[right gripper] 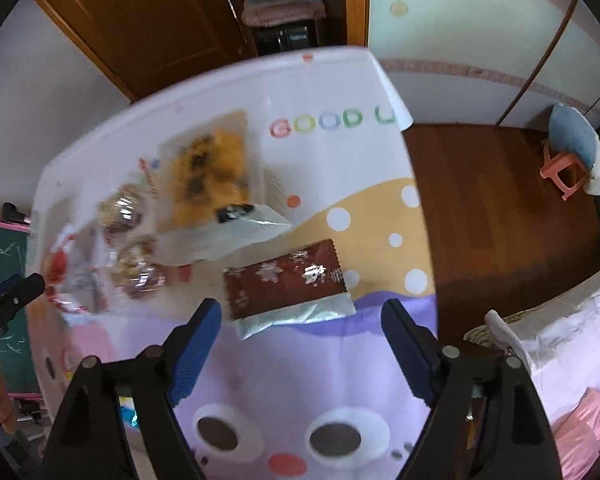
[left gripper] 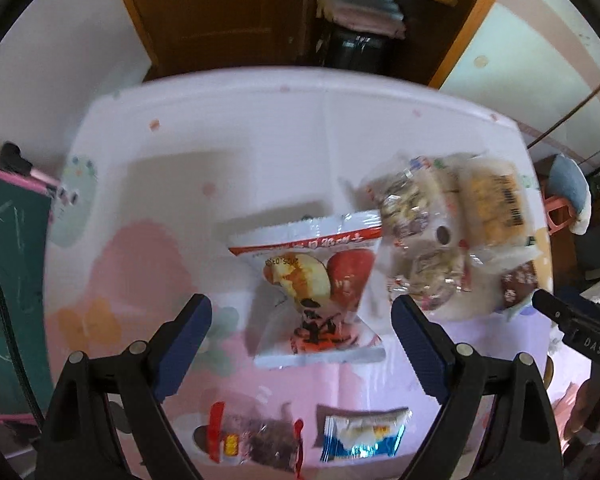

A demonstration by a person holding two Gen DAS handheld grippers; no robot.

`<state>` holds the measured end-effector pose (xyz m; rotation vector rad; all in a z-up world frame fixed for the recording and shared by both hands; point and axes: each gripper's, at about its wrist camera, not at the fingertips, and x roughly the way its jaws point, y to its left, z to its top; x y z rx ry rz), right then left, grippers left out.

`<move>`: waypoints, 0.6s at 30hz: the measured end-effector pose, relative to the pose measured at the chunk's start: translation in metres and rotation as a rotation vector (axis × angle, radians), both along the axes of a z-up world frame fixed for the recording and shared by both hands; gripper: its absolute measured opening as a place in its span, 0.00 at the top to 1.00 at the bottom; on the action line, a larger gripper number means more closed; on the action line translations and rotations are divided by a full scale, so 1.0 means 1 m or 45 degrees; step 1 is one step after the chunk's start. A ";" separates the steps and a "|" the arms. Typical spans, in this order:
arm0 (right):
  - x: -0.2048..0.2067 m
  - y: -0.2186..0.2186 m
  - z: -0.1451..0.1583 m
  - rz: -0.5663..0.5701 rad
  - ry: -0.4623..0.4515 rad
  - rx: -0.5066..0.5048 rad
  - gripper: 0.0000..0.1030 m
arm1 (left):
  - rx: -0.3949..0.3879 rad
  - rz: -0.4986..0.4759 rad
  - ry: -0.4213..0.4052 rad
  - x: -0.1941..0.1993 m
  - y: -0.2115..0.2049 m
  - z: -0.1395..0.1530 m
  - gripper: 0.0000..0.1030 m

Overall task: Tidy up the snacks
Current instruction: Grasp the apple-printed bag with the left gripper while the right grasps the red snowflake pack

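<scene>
with both sets of jaws spread empty, the light, crinkly red-and-white snack packet (left gripper: pixel 314 288) ahead between the left gripper (left gripper: pixel 302 322) blades is judged best pinched across its narrow waist.

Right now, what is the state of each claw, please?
Left claw: open, holding nothing, above the red-and-white snack packet.
Right claw: open, holding nothing, near the brown packet.

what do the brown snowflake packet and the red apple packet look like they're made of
Brown snowflake packet: looks like glossy foil-lined plastic film, with bright glints and a silvery end flap. Red apple packet: seems thin printed plastic film, with a crimped edge and wrinkles. Motion blur leaves both uncertain.
</scene>
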<state>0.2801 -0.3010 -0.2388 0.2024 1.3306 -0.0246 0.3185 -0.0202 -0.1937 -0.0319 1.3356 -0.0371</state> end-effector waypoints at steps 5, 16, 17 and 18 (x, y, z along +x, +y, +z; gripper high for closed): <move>0.007 0.005 -0.025 0.019 0.024 -0.026 0.18 | -0.010 0.018 0.041 0.009 0.001 -0.026 0.12; 0.007 0.038 -0.035 0.123 0.025 -0.186 0.11 | -0.027 0.018 0.100 0.016 -0.006 -0.055 0.27; 0.007 0.038 -0.035 0.119 0.027 -0.186 0.12 | -0.030 0.013 0.114 0.015 -0.006 -0.058 0.39; 0.006 0.038 -0.035 0.117 0.027 -0.187 0.14 | -0.038 0.012 0.130 0.015 -0.005 -0.061 0.43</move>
